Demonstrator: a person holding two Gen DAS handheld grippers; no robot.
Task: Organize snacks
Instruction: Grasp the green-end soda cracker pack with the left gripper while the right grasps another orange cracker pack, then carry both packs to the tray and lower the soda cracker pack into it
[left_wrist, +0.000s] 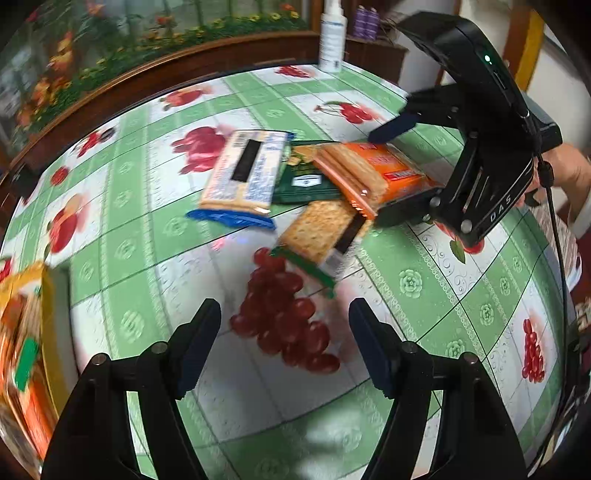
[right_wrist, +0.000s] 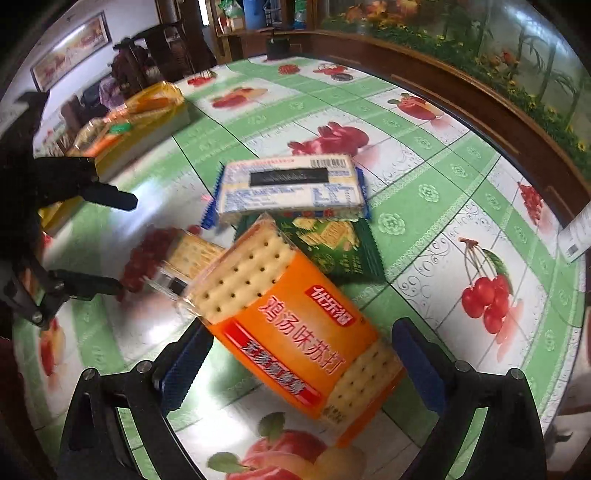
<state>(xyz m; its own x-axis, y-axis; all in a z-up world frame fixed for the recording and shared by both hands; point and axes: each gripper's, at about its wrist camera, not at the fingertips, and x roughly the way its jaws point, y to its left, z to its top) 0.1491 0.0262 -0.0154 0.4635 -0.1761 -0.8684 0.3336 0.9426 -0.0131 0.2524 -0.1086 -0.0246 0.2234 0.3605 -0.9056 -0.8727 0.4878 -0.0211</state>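
Note:
An orange cracker pack (right_wrist: 295, 339) lies tilted between the fingers of my right gripper (right_wrist: 303, 336), leaning on a dark green pack (right_wrist: 332, 243). The pads do not press on it, and the jaws stand wide after opening. Behind lie a blue-edged pack (right_wrist: 291, 188) and a clear cracker pack with a green end (right_wrist: 188, 258). In the left wrist view the right gripper (left_wrist: 397, 171) straddles the orange pack (left_wrist: 373, 170). My left gripper (left_wrist: 284, 314) hovers open over the bare cloth, short of the green-ended pack (left_wrist: 317, 236), with nothing between its fingers.
A yellow box (right_wrist: 122, 147) holding cracker packs stands at the table's left side. A white spray bottle (left_wrist: 332, 37) is at the far edge near a wooden cabinet. A fruit-print tablecloth (left_wrist: 424, 280) covers the table. A person's hand (left_wrist: 569, 173) holds the right gripper.

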